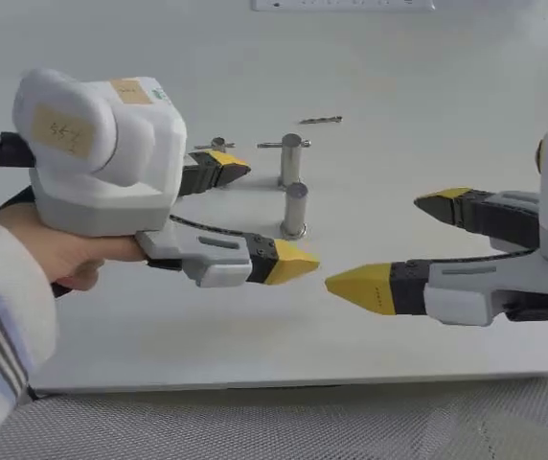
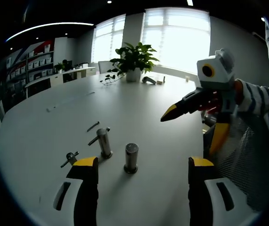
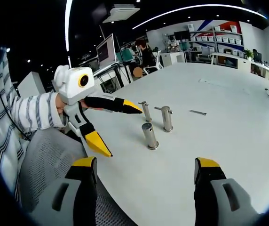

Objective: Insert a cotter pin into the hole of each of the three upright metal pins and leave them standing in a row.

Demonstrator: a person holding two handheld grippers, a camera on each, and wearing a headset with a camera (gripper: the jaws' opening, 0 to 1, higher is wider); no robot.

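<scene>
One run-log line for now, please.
left claw open; right claw open; near pin empty; middle pin, far pin cottered; spare cotter pin loose

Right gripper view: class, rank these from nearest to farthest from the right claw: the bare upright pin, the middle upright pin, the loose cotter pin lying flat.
1. The bare upright pin: nearest, straight ahead of the right claw.
2. The middle upright pin: just behind the first, slightly to the right.
3. The loose cotter pin: farthest, lying flat off to the right.
</scene>
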